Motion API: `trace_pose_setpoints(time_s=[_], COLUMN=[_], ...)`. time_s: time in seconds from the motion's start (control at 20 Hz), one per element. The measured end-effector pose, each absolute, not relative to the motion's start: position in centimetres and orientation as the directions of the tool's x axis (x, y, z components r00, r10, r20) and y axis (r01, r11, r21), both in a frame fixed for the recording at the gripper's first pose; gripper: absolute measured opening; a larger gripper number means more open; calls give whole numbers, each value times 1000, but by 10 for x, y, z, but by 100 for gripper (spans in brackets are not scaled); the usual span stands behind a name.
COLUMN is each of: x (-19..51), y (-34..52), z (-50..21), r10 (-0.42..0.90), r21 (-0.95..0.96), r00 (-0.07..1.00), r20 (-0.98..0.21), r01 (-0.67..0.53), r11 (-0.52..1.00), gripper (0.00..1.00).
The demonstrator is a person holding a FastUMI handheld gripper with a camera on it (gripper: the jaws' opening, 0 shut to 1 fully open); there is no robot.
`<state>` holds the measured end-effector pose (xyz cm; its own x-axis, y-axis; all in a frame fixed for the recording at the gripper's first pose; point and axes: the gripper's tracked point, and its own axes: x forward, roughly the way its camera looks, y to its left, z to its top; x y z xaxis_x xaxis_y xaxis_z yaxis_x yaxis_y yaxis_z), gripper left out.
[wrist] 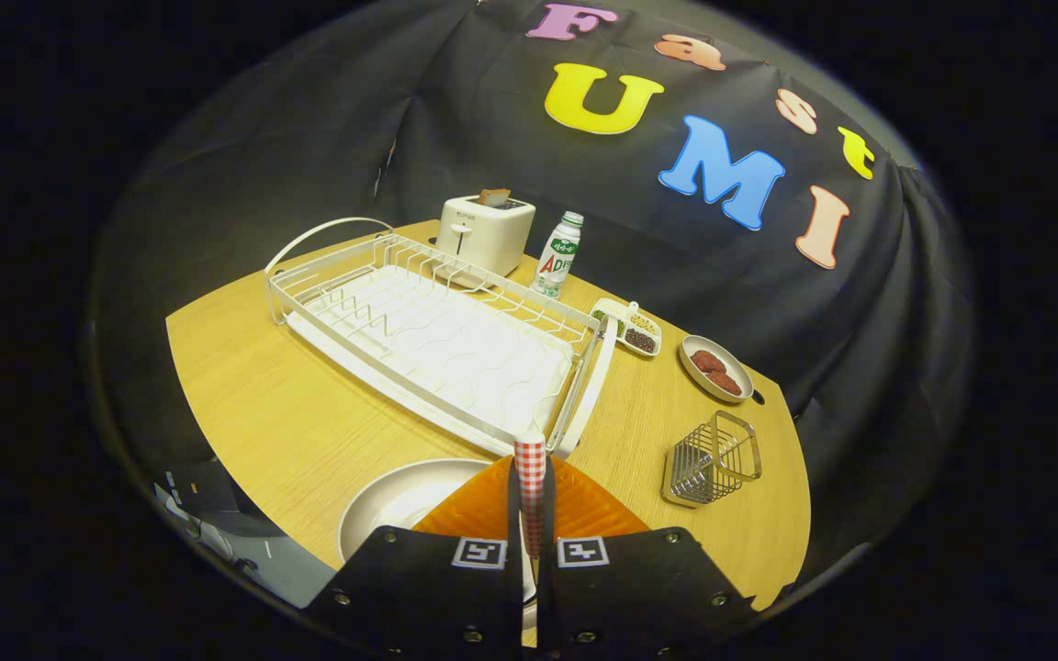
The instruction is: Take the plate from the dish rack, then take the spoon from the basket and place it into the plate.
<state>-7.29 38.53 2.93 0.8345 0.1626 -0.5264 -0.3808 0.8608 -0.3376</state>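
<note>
Pinched between my gripper's (530,528) closed fingers is a spoon handle (530,477) with a red-checked pattern, standing up just above the plate (391,505), which sits on the table (263,404) in front of the empty dish rack (437,340). Off to the side the wire basket (711,459) stands empty, so I judge I'm on the last step. Next I need to lower the spoon over the plate and spread the fingers.

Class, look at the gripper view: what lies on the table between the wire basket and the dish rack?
Nothing: in the gripper view the stretch of wooden table between the wire basket and the dish rack is bare.
</note>
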Motion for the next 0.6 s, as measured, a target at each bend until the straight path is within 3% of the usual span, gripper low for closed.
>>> trace_pose_setpoints(time_s=[0.35, 0.5, 0.6], x=[-78, -82, -81], y=[400, 405, 407], z=[14, 15, 18], r10=[203, 218, 228], r21=[-350, -342, -334], r00=[801, 796, 799], r20=[-563, -565, -557], r01=[-453, -466, -467], r11=[820, 816, 818], gripper=[7, 12, 28])
